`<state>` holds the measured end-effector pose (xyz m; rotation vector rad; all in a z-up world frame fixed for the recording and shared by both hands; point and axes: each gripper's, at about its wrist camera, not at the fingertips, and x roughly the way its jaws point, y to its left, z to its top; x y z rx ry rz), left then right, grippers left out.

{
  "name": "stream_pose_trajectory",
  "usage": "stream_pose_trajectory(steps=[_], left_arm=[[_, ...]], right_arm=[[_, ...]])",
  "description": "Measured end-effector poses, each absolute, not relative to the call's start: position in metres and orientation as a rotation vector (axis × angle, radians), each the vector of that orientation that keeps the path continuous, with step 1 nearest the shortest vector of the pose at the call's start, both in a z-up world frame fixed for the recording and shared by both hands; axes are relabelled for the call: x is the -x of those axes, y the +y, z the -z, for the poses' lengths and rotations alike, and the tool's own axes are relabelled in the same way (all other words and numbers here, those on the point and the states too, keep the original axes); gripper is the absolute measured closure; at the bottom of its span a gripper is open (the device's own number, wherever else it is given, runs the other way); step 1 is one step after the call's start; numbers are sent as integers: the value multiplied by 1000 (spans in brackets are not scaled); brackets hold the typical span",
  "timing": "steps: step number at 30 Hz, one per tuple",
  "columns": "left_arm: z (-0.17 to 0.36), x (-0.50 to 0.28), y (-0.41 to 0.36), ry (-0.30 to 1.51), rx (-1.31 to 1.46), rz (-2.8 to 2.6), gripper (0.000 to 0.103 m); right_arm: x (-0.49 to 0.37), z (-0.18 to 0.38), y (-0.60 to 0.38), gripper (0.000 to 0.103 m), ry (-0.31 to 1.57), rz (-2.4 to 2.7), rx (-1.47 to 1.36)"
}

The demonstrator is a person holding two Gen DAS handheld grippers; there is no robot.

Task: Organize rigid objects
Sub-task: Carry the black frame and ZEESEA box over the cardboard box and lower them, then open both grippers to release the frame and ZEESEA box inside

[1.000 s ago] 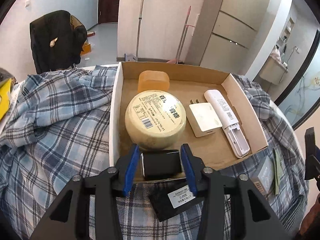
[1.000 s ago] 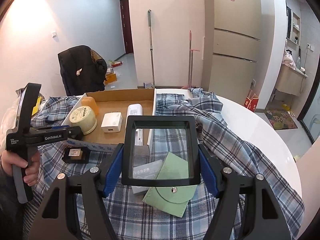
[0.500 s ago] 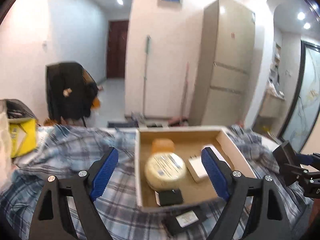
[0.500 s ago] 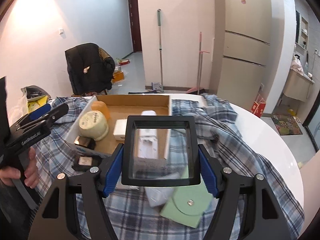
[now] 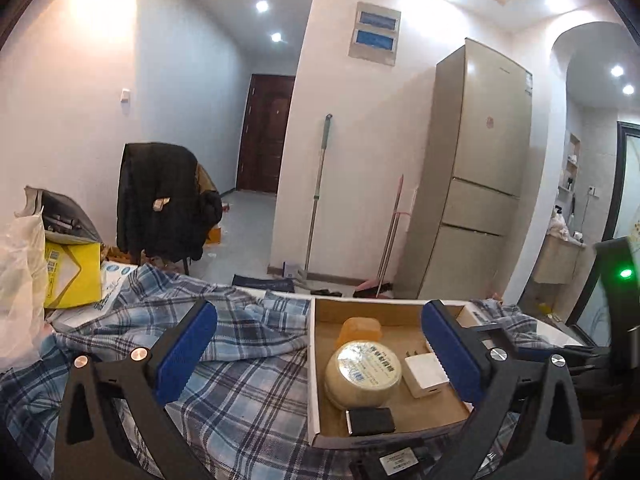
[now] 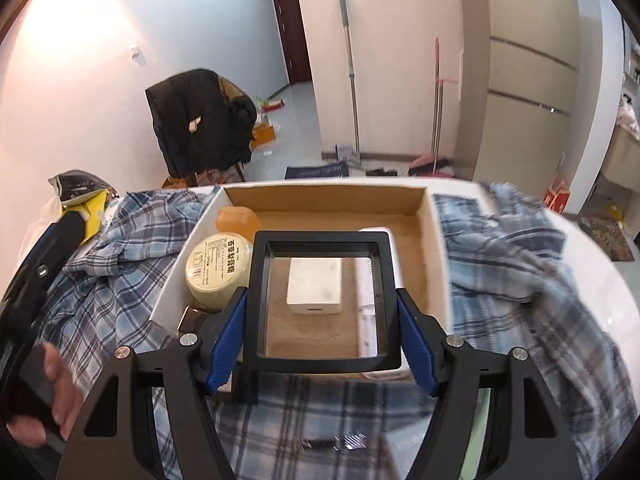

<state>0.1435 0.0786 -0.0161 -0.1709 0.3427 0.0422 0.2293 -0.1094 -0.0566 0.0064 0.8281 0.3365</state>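
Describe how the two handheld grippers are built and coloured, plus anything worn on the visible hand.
Both the left gripper and right gripper have black angular frames with silver screws and ribbed blue finger pads. The hand shows no glove; any sleeve is indistinct.

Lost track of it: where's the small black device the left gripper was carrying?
In the left wrist view, the small black device lies in the cardboard box, at its near edge, just in front of the round yellow tin.
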Motion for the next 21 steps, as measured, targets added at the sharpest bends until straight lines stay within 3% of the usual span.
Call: stream_pose_trajectory(steps=[21], left_arm=[[26,-152,71,402,139,-45,0]], right_arm=[[-254,105,-79,33,967,-343,20]])
